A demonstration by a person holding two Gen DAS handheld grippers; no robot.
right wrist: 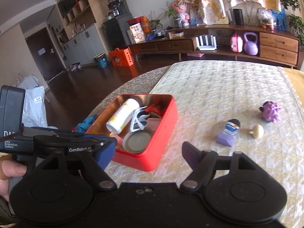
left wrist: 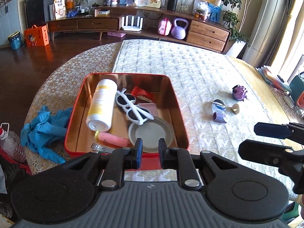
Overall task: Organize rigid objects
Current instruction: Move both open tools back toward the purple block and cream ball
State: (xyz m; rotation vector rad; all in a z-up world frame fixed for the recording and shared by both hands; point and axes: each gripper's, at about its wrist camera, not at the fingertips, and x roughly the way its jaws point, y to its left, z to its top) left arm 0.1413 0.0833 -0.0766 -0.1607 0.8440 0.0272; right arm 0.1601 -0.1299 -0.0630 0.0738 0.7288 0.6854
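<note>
A red tin box (left wrist: 182, 121) (right wrist: 165, 133) sits on the quilted table. It holds a white and yellow bottle (left wrist: 101, 104) (right wrist: 122, 116), white sunglasses (left wrist: 133, 107) (right wrist: 139, 118), a round grey lid (left wrist: 151, 134) (right wrist: 137, 139), a pink tube (left wrist: 113, 138) and other small items. My left gripper (left wrist: 150, 152) hovers over the box's near edge, narrowly open and empty. My right gripper (right wrist: 149, 155) is open and empty, right of the box; it also shows in the left wrist view (left wrist: 264, 138). A purple block (right wrist: 225, 139) (left wrist: 219, 116), a small bottle (right wrist: 231, 126), a cream knob (right wrist: 257, 131) and a purple spiky toy (right wrist: 270, 112) (left wrist: 240, 93) lie on the table.
Blue gloves (left wrist: 43, 127) lie left of the box. A plastic bottle (left wrist: 11, 142) stands off the table's left edge. A wooden cabinet (right wrist: 228, 43) runs along the far wall. Stacked items (left wrist: 273, 77) sit at the table's right edge.
</note>
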